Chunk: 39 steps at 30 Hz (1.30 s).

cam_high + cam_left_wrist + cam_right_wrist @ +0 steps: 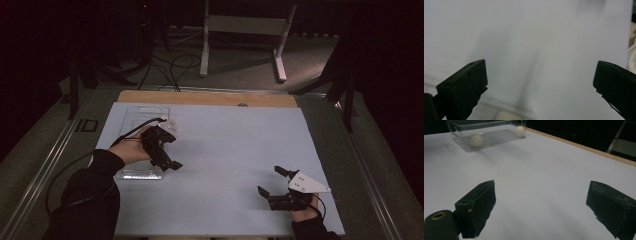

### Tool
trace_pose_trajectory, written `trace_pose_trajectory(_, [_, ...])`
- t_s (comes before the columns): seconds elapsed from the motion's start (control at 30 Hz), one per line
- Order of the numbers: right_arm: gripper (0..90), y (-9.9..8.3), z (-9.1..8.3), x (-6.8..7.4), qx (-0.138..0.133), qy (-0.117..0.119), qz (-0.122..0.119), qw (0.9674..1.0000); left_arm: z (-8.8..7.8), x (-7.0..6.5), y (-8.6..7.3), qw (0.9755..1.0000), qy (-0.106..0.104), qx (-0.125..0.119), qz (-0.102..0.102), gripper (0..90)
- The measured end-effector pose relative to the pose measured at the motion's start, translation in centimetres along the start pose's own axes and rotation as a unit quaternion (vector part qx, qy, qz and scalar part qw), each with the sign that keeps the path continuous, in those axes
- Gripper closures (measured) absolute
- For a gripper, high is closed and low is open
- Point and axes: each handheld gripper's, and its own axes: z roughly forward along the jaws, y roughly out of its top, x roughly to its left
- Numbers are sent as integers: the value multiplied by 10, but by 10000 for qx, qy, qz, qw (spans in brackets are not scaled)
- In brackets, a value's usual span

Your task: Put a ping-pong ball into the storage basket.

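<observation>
A clear plastic box [144, 113] lies on the left side of the pale mat [225, 150]. In the right gripper view the box [491, 135] holds two white balls, one near its front [476, 139] and one at its far end [519, 130]. My left gripper [169, 152] hovers over the box's near right part, open. Its own view has the jaws wide apart [541, 80] over bare mat. My right gripper [270, 180] rests open at the mat's lower right, empty, pointing toward the box [541, 202].
The table's wooden far edge [210, 97] runs behind the mat. A white stand frame [245, 25] and loose cables [170, 65] sit on the floor beyond. Metal rails [45, 165] flank the table. A cable trails from the left gripper across the person's dark sleeve [90, 195].
</observation>
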Motion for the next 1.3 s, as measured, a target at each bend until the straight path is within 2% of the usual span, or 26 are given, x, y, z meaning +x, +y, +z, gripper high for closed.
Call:
trace_pose_trajectory(0.07, [88,0,0,0,-19,-3,-6,10000,2,-2,3,10000,-74,-42,-7,2])
trace_pose_trajectory(0.33, [88,0,0,0,-17,-5,9,10000,10,-10,10,9998,1,-173,10,2])
trace_pose_trajectory(0.43, [88,0,0,0,-14,-4,4,10000,12,-12,11,9999,-51,-161,23,2])
trace_pose_trajectory(0.63, [88,0,0,0,-5,0,9,10000,19,-19,12,9998,23,-206,82,2])
trace_pose_trajectory(0.67, [88,0,0,0,-8,3,-2,10000,20,-21,12,9997,-2,-249,61,2])
trace_pose_trajectory(0.73, [88,0,0,0,-12,2,-3,10000,22,-23,12,9995,81,-303,95,2])
trace_pose_trajectory(0.9, [88,0,0,0,-11,-1,5,10000,31,-32,11,9991,49,-385,170,2])
trace_pose_trajectory(1.27, [88,1,0,0,-13,-17,-6,10000,45,-49,10,9990,80,-342,285,2])
trace_pose_trajectory(1.3, [88,1,0,0,-16,-7,-19,10000,47,-51,9,9990,35,-366,246,2])
